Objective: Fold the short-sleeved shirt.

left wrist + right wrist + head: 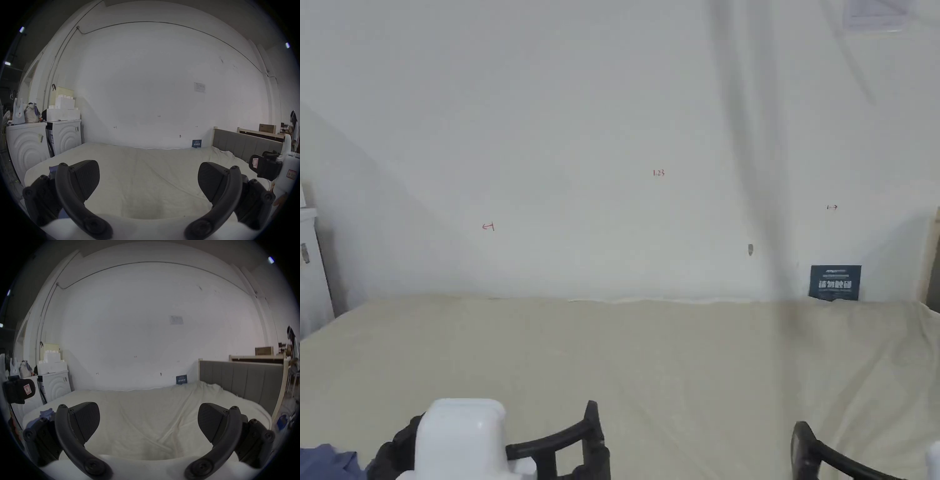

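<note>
While both tools gape wide and empty, left tool (148,180), right tool (148,420), bunched blue shirt (47,413) at bed (675,350) edge risks slipping off.

Small red "123" on wall (612,125), dark sign (834,282) unreadable

All three views face the wall (612,125) low across the bed (675,362).
</note>
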`<state>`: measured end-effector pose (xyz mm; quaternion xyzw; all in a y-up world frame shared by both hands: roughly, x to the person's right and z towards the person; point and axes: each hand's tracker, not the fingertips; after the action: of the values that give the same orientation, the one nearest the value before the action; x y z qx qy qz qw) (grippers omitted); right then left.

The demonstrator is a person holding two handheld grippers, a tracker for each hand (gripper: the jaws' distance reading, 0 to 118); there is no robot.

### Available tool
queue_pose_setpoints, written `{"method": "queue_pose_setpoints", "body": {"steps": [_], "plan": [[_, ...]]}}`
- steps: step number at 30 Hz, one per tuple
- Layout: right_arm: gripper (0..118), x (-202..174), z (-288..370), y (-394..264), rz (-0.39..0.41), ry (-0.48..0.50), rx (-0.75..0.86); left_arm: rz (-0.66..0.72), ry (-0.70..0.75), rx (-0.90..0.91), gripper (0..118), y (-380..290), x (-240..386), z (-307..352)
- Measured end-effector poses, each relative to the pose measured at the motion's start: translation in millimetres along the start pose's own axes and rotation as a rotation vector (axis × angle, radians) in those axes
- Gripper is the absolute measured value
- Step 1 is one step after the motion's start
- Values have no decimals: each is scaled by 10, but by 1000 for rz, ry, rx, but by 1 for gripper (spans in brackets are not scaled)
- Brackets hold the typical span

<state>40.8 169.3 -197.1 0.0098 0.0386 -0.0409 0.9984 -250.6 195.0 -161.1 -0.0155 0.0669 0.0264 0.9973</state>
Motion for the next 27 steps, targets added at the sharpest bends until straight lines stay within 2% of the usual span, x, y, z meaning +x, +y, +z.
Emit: {"method": "queue_pose_setpoints", "body": {"steps": [8, 10, 11, 13, 14, 16, 17, 18, 19, 20, 22, 27], "plan": [[118, -8, 33, 81, -10, 7, 19, 24, 5, -8, 118, 31, -104, 18], [112, -17, 48, 90, -12, 24, 12, 20, 20, -14, 118, 34, -92, 25], [99, -34, 65, 94, -7, 27, 14, 21, 14, -14, 118, 34, -109, 35], [32, -67, 77, 99, 14, 17, 27, 34, -4, -9, 118, 33, -117, 54], [15, -80, 64, 102, 24, -2, 23, 35, -4, -4, 117, 29, -102, 61], [15, -55, 64, 95, 21, 27, 19, 40, 2, 1, 114, 39, -106, 72], [15, -49, 68, 109, 15, 46, 2, 46, 30, 35, 104, 35, -106, 99], [14, -43, 83, 112, 9, 90, -3, 47, 63, 57, 64, 41, -80, 115], [12, -44, 92, 109, 5, 96, 2, 34, 96, 44, 18, 41, -81, 80], [10, -37, 99, 116, 14, 93, -1, 21, 142, 33, 2, 37, -83, 57], [4, -47, 115, 138, 45, 87, -4, 30, 68, 16, 2, 38, -138, 26], [0, -62, 138, 154, 50, 107, 10, 26, 52, 7, 0, 7, -137, 33]]}}
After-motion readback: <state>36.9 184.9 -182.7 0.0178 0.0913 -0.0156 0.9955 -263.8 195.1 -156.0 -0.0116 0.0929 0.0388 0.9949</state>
